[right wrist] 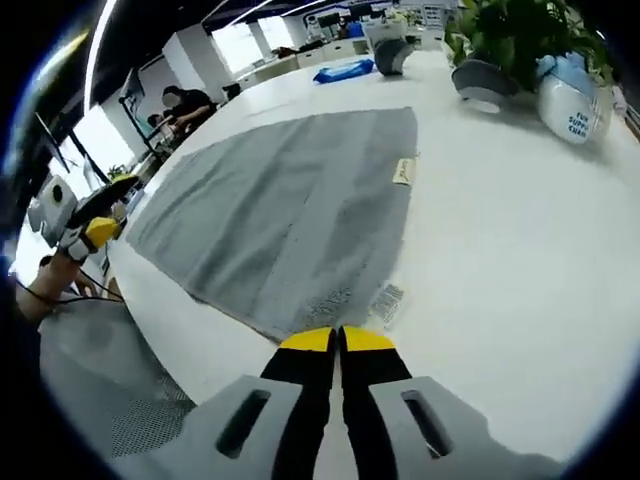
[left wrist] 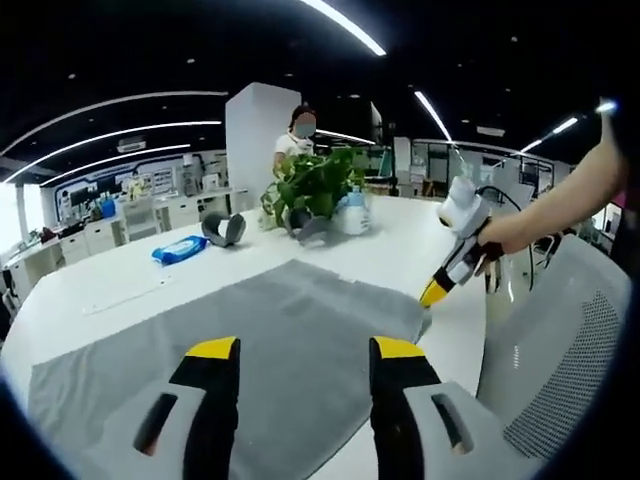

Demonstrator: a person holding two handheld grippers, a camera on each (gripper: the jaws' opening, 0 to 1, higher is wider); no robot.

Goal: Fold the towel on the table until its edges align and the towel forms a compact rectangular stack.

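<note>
Right gripper (right wrist: 338, 340) is clenched on a corner of the grey towel (right wrist: 290, 210), which lies flat across the white table (right wrist: 500, 250) near its edge. Left gripper (left wrist: 305, 350) hovers released over the opposite near corner — it should pinch that corner before any lift. Both corners would best rise together and travel evenly toward the far edge, near the potted plant (left wrist: 315, 185), so edges align.

Open office (left wrist: 150, 190), ceiling light strips (left wrist: 345, 25)

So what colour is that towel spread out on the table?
Grey, plain; the towel shows best in the right gripper view.
</note>
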